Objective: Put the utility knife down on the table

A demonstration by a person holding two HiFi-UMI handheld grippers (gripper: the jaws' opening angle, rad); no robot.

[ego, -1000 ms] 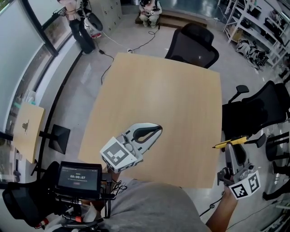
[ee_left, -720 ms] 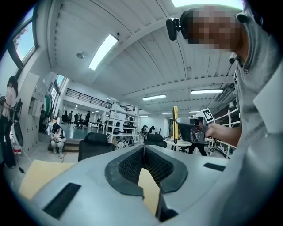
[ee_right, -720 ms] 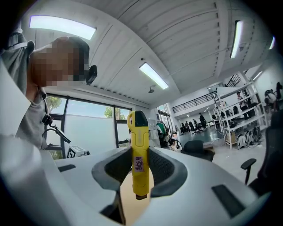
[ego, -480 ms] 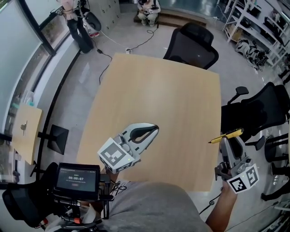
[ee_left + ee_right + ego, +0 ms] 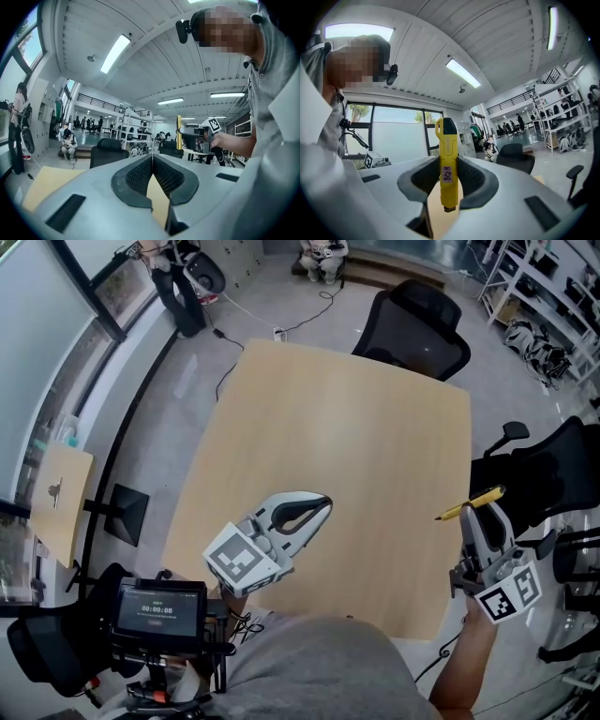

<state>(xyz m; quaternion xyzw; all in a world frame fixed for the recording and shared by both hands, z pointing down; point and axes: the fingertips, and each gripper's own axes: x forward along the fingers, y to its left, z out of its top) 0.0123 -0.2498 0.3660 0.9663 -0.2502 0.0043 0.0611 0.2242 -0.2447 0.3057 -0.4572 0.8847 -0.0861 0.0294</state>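
Note:
A yellow utility knife [image 5: 469, 503] with a black tip sticks out of my right gripper [image 5: 478, 512], level and pointing left, just past the right edge of the wooden table [image 5: 337, 446]. In the right gripper view the utility knife [image 5: 447, 164] stands upright, clamped between the dark pads of the right gripper [image 5: 448, 180]. My left gripper [image 5: 314, 512] hovers over the table's near left part, shut with nothing in it. In the left gripper view its pads [image 5: 140, 176] meet at the tips of the left gripper [image 5: 152, 161], and the knife [image 5: 179, 132] shows far off.
A black office chair [image 5: 422, 329] stands at the table's far side and another black chair [image 5: 539, 479] at its right, close to my right gripper. A screen unit with a timer [image 5: 157, 606] sits below the near left edge. Shelving [image 5: 548, 282] stands at the far right.
My right gripper has lifted the knife slightly, from pointing left at the table's edge to a little higher. The head camera has shifted. The left gripper has barely moved.

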